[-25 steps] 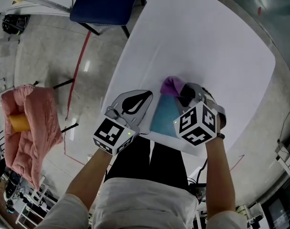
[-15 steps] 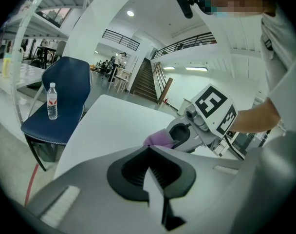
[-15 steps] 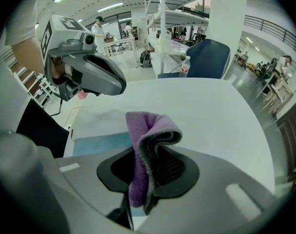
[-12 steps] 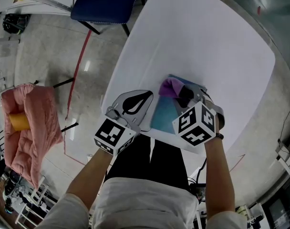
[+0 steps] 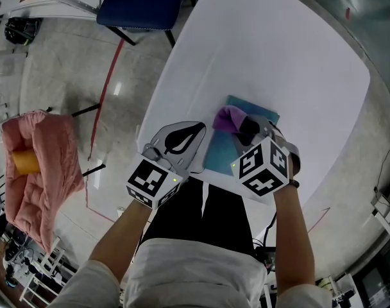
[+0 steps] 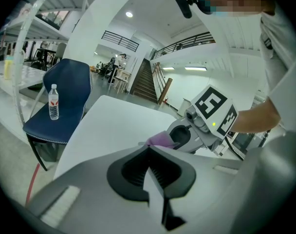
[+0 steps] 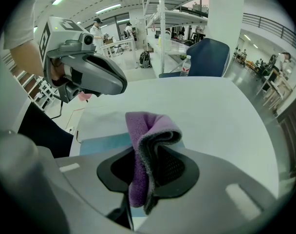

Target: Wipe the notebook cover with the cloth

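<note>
Two grippers work at the near edge of a white surface (image 5: 278,43), one of them clamped on a cloth over a notebook.

The right gripper (image 5: 245,127) has its jaws closed on a folded purple cloth (image 5: 227,117), which sits on the far part of the teal notebook (image 5: 219,153). The notebook lies flat close to the surface's near edge, in front of the person. The left gripper (image 5: 190,133) has its jaws together with nothing between them, just beside the notebook's left edge. Whether it touches the notebook cannot be told. Beyond the notebook the surface is bare out to its far and right edges. Past the far left corner stands a blue chair (image 5: 140,8), with a clear bottle (image 6: 53,101) upright on its seat.
</note>
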Available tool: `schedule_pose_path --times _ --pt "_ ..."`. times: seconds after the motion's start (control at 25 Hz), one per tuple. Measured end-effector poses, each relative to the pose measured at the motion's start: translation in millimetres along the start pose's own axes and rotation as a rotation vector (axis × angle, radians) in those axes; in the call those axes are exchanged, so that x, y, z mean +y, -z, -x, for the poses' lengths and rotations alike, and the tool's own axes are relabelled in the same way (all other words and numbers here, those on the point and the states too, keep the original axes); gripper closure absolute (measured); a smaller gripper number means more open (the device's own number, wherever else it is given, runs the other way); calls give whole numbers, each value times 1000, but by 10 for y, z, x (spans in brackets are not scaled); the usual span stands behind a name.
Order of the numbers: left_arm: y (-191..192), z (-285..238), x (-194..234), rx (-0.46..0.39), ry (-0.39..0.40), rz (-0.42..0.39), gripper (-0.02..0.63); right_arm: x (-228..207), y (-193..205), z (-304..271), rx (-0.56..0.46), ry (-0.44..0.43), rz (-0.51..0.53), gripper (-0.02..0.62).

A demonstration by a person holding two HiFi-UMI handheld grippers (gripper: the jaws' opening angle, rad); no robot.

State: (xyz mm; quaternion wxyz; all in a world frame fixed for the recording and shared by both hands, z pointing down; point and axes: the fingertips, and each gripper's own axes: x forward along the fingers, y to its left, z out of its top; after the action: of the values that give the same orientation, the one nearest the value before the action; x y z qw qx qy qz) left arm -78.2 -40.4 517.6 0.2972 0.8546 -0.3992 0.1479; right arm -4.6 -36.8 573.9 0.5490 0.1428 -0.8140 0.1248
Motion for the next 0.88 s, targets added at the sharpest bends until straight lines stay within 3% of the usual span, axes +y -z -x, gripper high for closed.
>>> schedule_pose_path --times 0.88 --pt "61 90 -158 -7 1 -11 606 448 110 10 20 -65 3 488"
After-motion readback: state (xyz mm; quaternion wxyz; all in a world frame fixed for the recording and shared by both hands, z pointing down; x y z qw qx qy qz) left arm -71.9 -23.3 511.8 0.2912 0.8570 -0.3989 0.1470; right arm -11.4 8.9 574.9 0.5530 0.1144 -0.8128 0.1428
